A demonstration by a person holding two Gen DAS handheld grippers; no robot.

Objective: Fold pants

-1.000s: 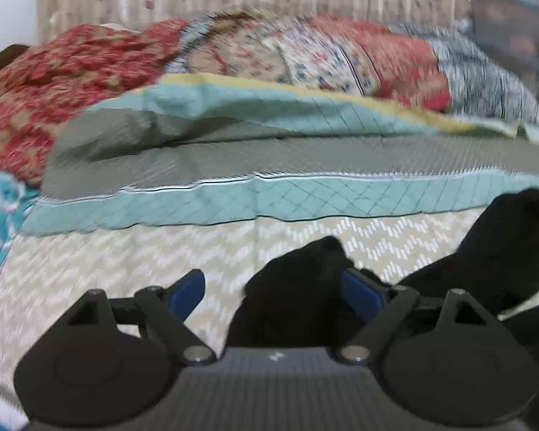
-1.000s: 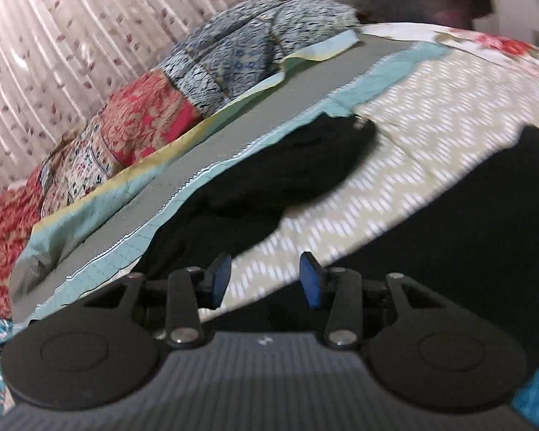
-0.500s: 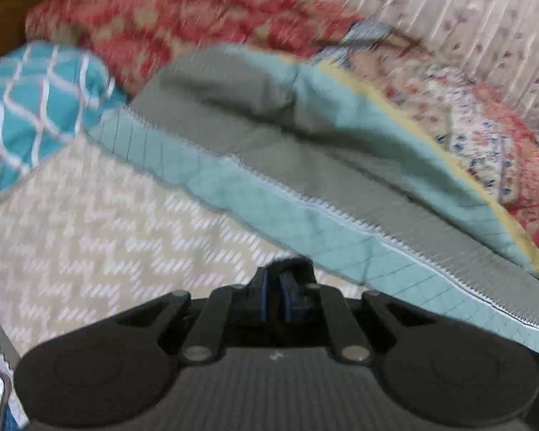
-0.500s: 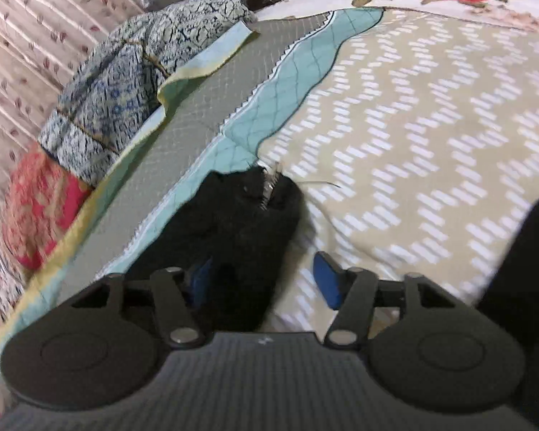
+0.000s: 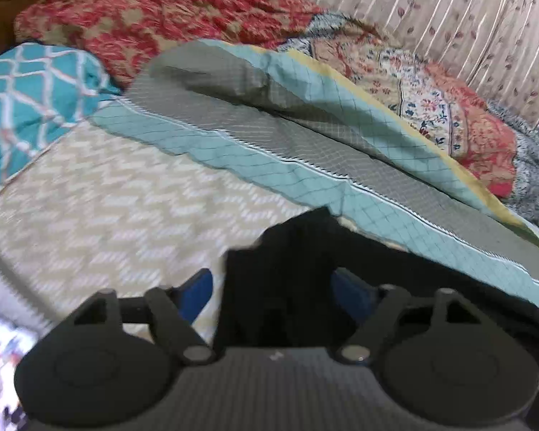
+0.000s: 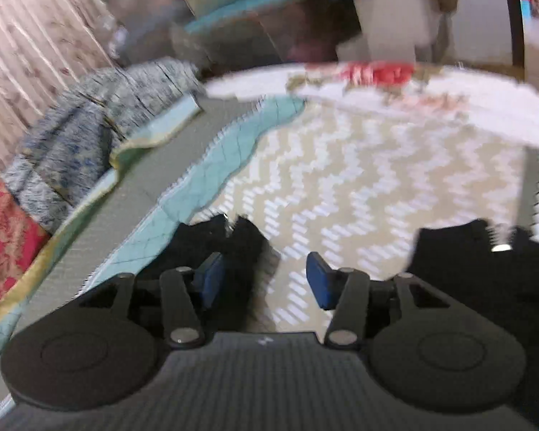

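Black cloth: the pants (image 5: 291,273), lying on the bed (image 5: 100,208), on its chevron cover just short of the teal band (image 5: 305,179). In the right wrist view two dark lobes show, one at the band (image 6: 230,248) and one further toward the bed's foot, with bare cover between.

Left tongs (image 5: 273,292): spread wide, blue pads either side of a raised corner of the pants; I judge nothing is gripped.

Right tongs (image 6: 264,280): also spread, left pad against the lobe at the band, right pad over bare cover; holding nothing.

Step in hand, as I read it: taking hold of an edge for the fold. I would set each pair low over a hem or waistband corner, close on all layers at once, then lift both ends level so the cloth does not twist.

Other items, from the band outward: grey quilt strip (image 5: 341,154), red floral quilt (image 5: 154,14), blue patterned quilt (image 6: 79,143), teal lattice pillow (image 5: 28,97), curtain (image 5: 467,18).

Obstacles: the rumpled quilts beyond the band could snag a carried edge; the right view is blurred, so the far lobe's shape is uncertain.
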